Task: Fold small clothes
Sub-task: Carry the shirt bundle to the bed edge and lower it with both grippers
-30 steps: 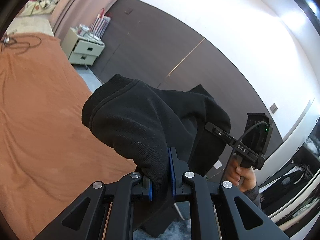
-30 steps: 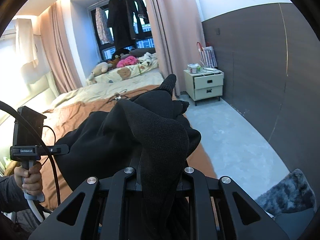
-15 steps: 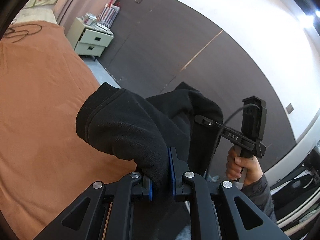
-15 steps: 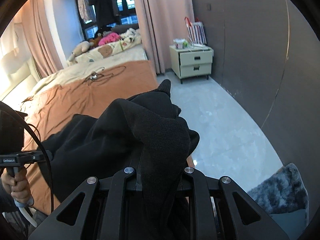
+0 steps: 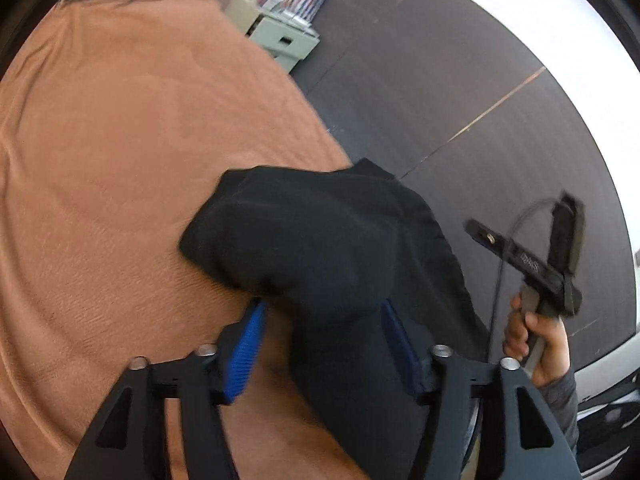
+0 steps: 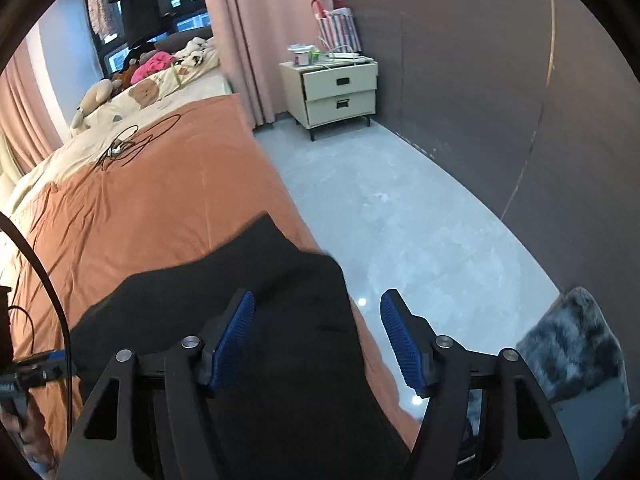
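Between spread fingers (image 5: pixel 244 344), black garment (image 5: pixel 320 248).

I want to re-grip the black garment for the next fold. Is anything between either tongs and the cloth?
Nothing visible. The black garment lies on the orange bedspread right between the open left tongs. The right tongs are open directly over its edge, with no other object in between.

Both wrist cameras look down closely (fisheye) at the orange bedspread (image 5: pixel 120 160) (image 6: pixel 140 208); shared nightstand (image 5: pixel 280 40) (image 6: pixel 336 92) sits at twelve o'clock.
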